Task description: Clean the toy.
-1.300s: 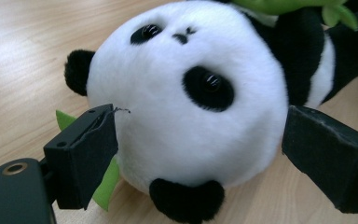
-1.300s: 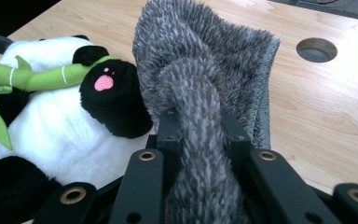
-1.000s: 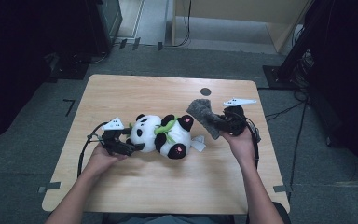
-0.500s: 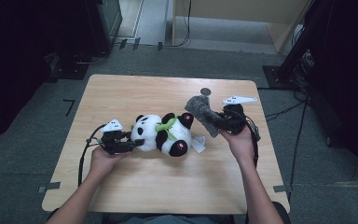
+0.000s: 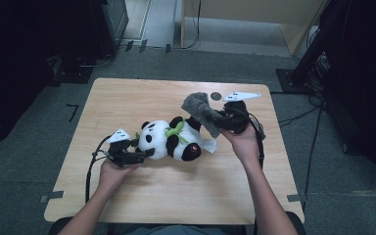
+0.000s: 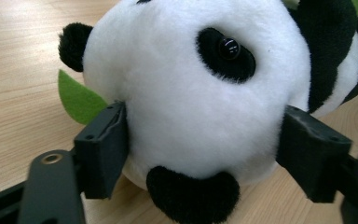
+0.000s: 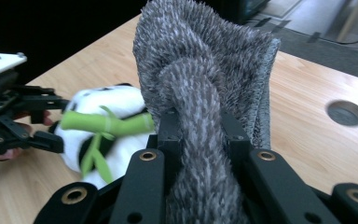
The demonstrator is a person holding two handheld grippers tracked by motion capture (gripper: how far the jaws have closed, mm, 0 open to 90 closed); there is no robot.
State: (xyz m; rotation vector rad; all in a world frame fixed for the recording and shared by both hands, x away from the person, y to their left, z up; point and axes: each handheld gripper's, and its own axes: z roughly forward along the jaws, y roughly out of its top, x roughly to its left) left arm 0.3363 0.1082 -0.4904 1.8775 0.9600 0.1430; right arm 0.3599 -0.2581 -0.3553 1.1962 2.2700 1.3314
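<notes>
A black-and-white plush panda (image 5: 174, 139) lies on its side in the middle of the wooden table (image 5: 176, 196). My left gripper (image 5: 144, 154) has the panda's head (image 6: 191, 93) between its jaws. Both pads (image 6: 105, 140) lie against the fur; the jaws have just been opening. My right gripper (image 5: 220, 120) hangs above the table at the panda's right, shut on a bunched grey fluffy cloth (image 5: 198, 107). That cloth (image 7: 200, 60) rises between the right gripper's (image 7: 200, 121) jaws, with the panda (image 7: 116, 107) and the left gripper (image 7: 51, 121) beyond it.
A round cable hole (image 5: 216, 96) sits in the tabletop behind the cloth. A green leaf (image 6: 77, 100) lies by the panda's ear, and a green bamboo stalk (image 7: 107, 123) is tied to its chest. Dark furniture and cables surround the table on the floor.
The right gripper has lifted the grey cloth up and toward the panda. The left gripper has stayed at the panda's head.
</notes>
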